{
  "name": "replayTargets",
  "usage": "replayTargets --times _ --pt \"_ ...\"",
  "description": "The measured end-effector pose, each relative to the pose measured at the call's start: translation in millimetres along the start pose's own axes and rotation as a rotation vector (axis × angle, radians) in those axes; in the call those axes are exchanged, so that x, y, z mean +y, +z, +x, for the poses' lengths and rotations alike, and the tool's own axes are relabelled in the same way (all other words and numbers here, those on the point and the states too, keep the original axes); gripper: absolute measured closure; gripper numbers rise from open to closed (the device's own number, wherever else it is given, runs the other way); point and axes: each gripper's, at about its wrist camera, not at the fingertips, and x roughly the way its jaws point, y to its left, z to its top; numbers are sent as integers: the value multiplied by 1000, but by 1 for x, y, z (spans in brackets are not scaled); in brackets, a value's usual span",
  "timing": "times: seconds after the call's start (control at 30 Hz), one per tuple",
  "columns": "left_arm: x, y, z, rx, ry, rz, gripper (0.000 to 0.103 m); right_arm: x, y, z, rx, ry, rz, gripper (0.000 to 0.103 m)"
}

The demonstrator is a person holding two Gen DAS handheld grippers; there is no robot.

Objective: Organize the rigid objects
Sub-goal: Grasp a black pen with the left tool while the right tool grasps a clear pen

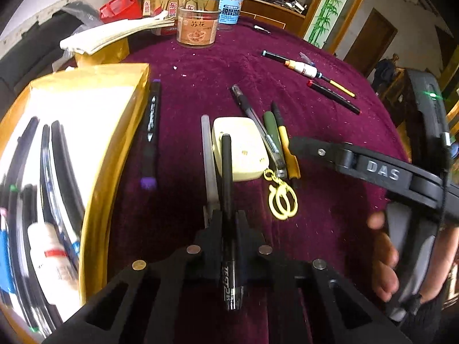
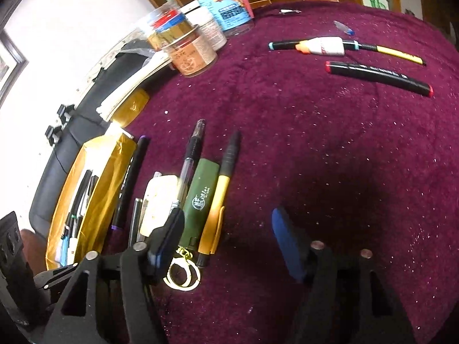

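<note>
My left gripper is shut on a black pen and holds it over the maroon cloth, above a cream case with a yellow key ring. A gold-rimmed box at the left holds several pens and a white bottle. My right gripper is open beside a cluster of pens: a clear pen, a green lighter-like case and a yellow pen. Far right lie a red-capped marker, a white glue bottle and a yellow pen.
Several jars and a stack of paper stand at the table's back left. A purple-capped marker lies beside the box. My right gripper's arm reaches in from the right in the left wrist view.
</note>
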Motion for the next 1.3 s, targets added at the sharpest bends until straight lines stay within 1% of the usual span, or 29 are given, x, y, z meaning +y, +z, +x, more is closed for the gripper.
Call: replayTargets --times 0.13,0.2,0.27,0.33,0.37,0.4,0.43,0.47,0.53,0.57,0.6,0.67,0.73,0.83,0.93,1.03,1.1,1.13,1.17,1.23,1.27,1.3 --pt "5 -9 -4 0 -55 -13 95 11 -3 3 -5 -59 -70 39" --pt "11 -15 -6 -5 -58 -56 95 14 -5 3 -8 -78 -93 39" --pt "14 -18 -6 -8 -62 -57 95 16 -7 3 -22 -91 -105 39" --pt "19 -25 -9 -57 -62 -77 95 13 -8 2 -37 -81 -92 42" --pt "21 -29 -9 -78 -40 -79 95 11 -8 0 -44 -58 -84 54" --pt "20 -33 -10 -105 -17 -60 96 11 -8 -2 -48 -28 -78 65" --pt "16 -36 -11 -135 1 -37 95 10 -8 -4 -54 0 -73 66" --pt "13 -39 -10 -152 7 -26 96 11 -7 -6 -64 7 -78 67" --pt "11 -41 -10 -166 3 -18 96 18 -7 -10 -76 30 -102 73" --pt "12 -42 -14 -180 -22 -24 96 22 -6 -12 -77 42 -119 78" --pt "13 -43 -14 -179 -35 -34 96 27 -6 -14 -80 44 -135 78" --pt "14 -43 -12 -164 -29 -29 96 37 -1 -14 -77 39 -166 78" --pt "12 -43 -12 -167 -34 -21 96 48 11 -5 -61 6 -194 78" --pt "15 -43 -13 -177 -51 -23 96 55 31 14 -19 -8 -182 78" --pt "13 -45 -15 -176 -47 -7 96 60 51 36 34 -2 -145 78" --pt "13 -44 -15 -179 -52 -7 96 66 62 56 67 -76 -153 80" --pt "13 -45 -15 -178 -53 -5 96 65 63 68 100 -125 -144 89" --pt "13 -45 -15 -179 -56 -5 96 66 63 71 94 -156 -159 92" --pt "13 -44 -15 -178 -59 -3 96 68 64 71 96 -170 -173 92" --pt "13 -44 -15 -179 -61 -2 96 67 64 69 88 -169 -165 93" --pt "13 -44 -15 -179 -61 -1 96 66 63 65 71 -164 -164 94" --pt "13 -44 -15 -179 -59 -1 96 67 61 55 36 -157 -172 94"
